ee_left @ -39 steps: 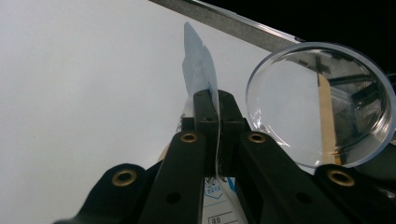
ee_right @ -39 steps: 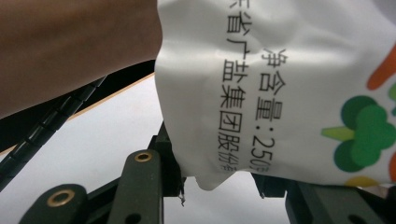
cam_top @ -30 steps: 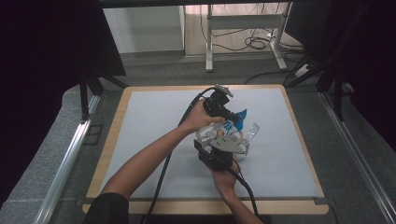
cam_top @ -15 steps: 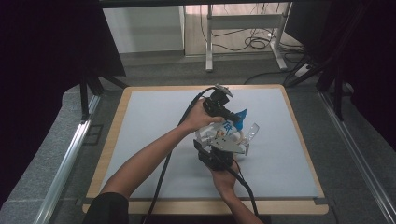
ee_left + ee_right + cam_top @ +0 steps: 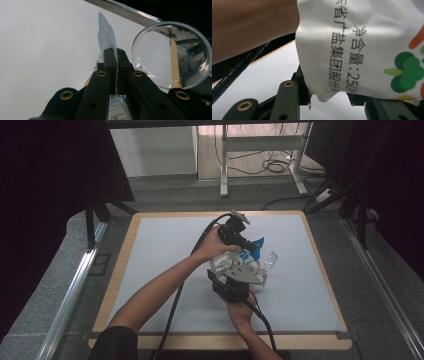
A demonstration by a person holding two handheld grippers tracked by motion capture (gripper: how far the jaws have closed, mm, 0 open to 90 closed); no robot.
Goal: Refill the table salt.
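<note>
A white salt bag point(image 5: 362, 45) with black print and a blue top is held up over the middle of the table. My left gripper point(image 5: 116, 53) is shut on the bag's thin blue top edge point(image 5: 106, 35). From below, my right gripper point(image 5: 325, 90) is shut on the bag's lower corner. In the high view the left gripper point(image 5: 251, 247) sits above the right gripper point(image 5: 244, 265), with the bag point(image 5: 248, 254) between them. A clear round dish point(image 5: 172, 55) lies just right of the bag, also seen as the dish point(image 5: 267, 262) on the mat.
The grey mat point(image 5: 160, 255) covers a wood-edged table point(image 5: 120, 265). A bare forearm point(image 5: 249, 25) crosses above the right gripper's camera, and black cables point(image 5: 172, 312) trail toward the near edge. Metal rails and dark curtains flank the table.
</note>
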